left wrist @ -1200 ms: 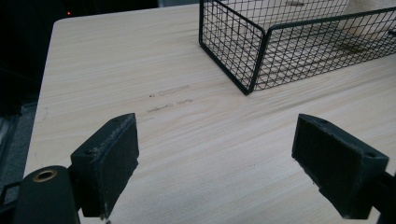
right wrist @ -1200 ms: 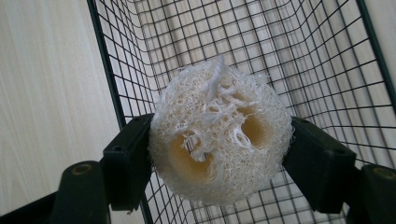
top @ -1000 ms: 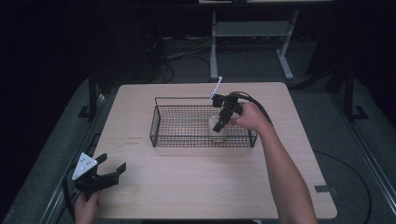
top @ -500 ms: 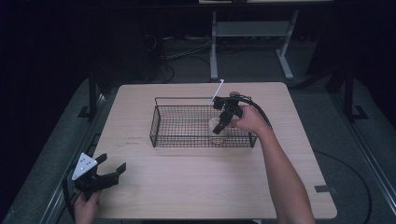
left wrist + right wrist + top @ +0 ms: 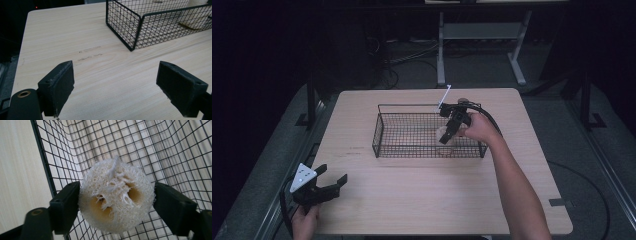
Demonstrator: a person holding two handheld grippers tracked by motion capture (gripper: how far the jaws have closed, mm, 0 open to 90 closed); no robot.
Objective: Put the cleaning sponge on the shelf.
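Fingers of the right gripper (image 5: 447,133) pinch a loofah sponge inside the wire basket (image 5: 384,131) on the bench (image 5: 422,200), apparently not yet released; left gripper (image 5: 328,186) idles. Left gripper view: fingers (image 5: 58,86) spread. Right gripper view: loofah sponge (image 5: 116,195) still clamped above the mesh

A light wooden surface (image 5: 412,200) with rounded corners is seen in the middle of the high view. Faint dark scuff marks (image 5: 88,52) are found on its wood grain, near the left part. Around the surface, a grey floor (image 5: 572,130) is seen, and the background is kept very dark. Behind the far edge, a white metal stand (image 5: 477,35) with two legs is placed on the floor. Black cables (image 5: 409,57) are laid on the floor beside this stand.
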